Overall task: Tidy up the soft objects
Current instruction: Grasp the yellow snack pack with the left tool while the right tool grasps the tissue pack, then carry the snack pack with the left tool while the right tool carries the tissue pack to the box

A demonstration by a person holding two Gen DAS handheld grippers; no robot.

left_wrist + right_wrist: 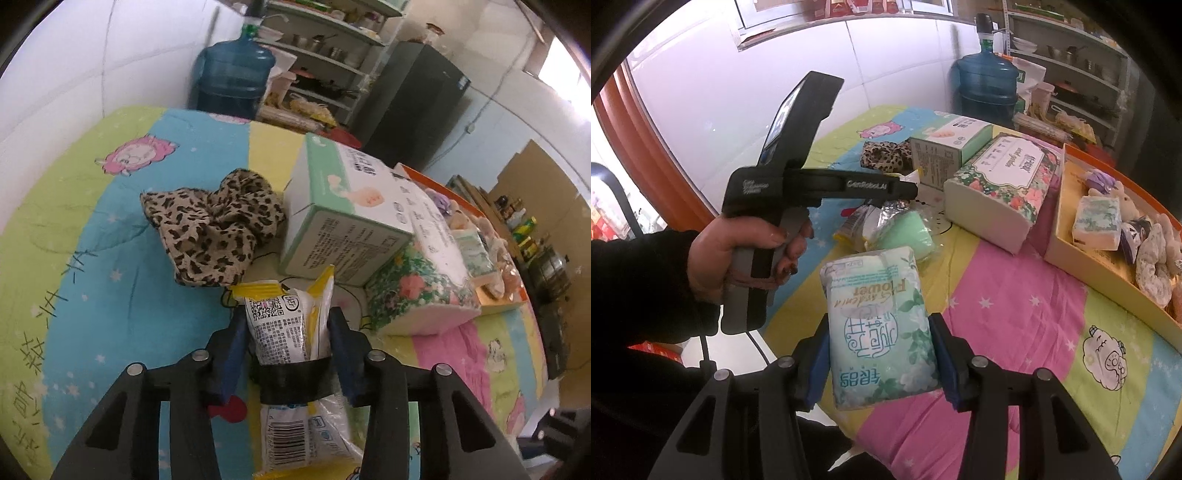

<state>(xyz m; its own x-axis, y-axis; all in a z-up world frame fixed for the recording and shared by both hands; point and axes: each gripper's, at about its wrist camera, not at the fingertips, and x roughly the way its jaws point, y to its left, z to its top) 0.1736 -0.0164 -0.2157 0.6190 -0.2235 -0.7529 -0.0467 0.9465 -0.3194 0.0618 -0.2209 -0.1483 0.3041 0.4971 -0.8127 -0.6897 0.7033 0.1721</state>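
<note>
Both grippers loaded, mid-carry toward the shallow orange cardboard box (pixel 1067 236) already holding plush bits.

The right gripper (pixel 882 354) clamps a pale green flower-print tissue pack (pixel 879 325) above the quilt; next, I judge, swing right and release. The left gripper (pixel 286 332) pinches a crinkly yellow-white snack packet (pixel 288 321).

Glossy crinkled plastic wraps the tissue pack (pixel 882 325) and the yellow-edged packet (pixel 291 325). The leopard scrunchie (pixel 218 225) is soft matt cloth; the green box (pixel 343 214) is smooth cardboard; the bedsheet (pixel 1015 306) is matt printed cotton.
</note>
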